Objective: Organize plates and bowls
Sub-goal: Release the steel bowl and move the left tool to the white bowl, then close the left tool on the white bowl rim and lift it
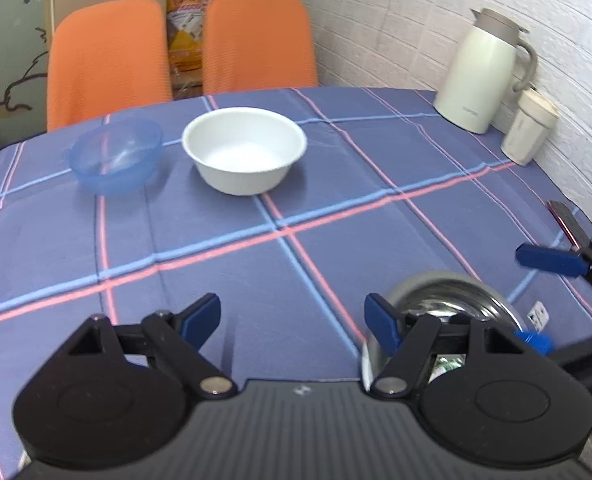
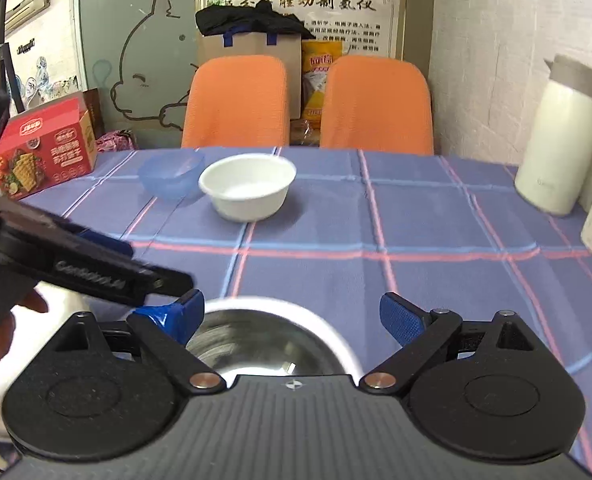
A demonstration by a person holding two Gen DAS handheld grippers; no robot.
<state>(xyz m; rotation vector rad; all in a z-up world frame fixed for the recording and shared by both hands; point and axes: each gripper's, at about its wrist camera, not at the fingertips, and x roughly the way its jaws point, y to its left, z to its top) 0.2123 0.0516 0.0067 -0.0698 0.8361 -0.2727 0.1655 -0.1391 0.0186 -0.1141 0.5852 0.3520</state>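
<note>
- I see my left hand-held gripper [image 1: 291, 316] with fingers spread wide, empty.
- My right hand-held gripper [image 2: 291, 316] gapes too; the left one crosses at nine o'clock.

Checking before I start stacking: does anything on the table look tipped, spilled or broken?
Nothing stands out. The blue bowl, white bowl and metal bowl all sit upright, apart and empty on the tablecloth.

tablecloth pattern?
Purple-blue tablecloth with a large check of paired pink and light-blue lines. Clearest in the left wrist view.
</note>
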